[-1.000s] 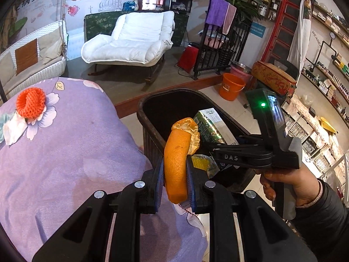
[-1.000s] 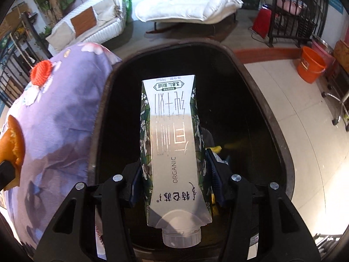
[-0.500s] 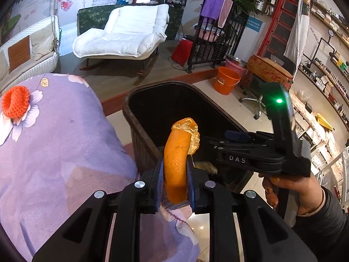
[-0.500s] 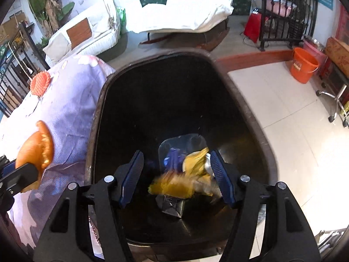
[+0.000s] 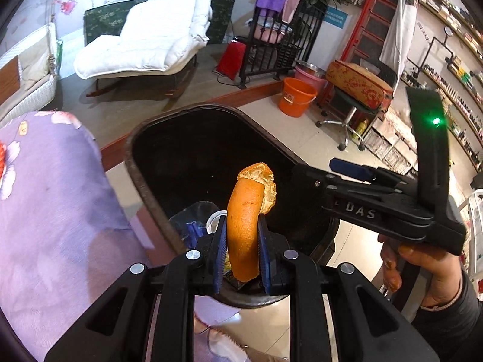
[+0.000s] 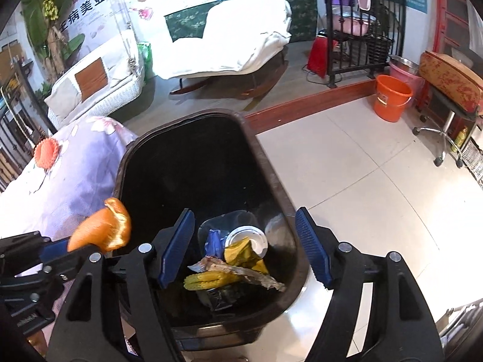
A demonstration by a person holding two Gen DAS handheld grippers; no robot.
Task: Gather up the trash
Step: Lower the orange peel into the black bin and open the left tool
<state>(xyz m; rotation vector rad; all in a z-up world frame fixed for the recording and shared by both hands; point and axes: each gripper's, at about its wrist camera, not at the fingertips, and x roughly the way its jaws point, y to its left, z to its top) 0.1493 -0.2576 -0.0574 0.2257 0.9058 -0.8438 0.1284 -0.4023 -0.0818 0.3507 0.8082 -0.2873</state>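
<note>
Tiled floor and a white padded lounger lie behind a dark, smooth-walled bin (image 5: 142, 178) beside a worktop draped in lilac floral cloth (image 5: 51, 211). From the left wrist, the left gripper (image 5: 241, 241) has its jaws pinching a curved, waxy orange peel (image 5: 244, 226) over the bin's near rim, closer in than a second ago.

From the right wrist, the right gripper (image 6: 244, 247) hangs over the bin with jaws spread wide; the milk carton it held earlier is gone. Crumpled wrappers (image 6: 229, 268) lie on the bin's bottom.
</note>
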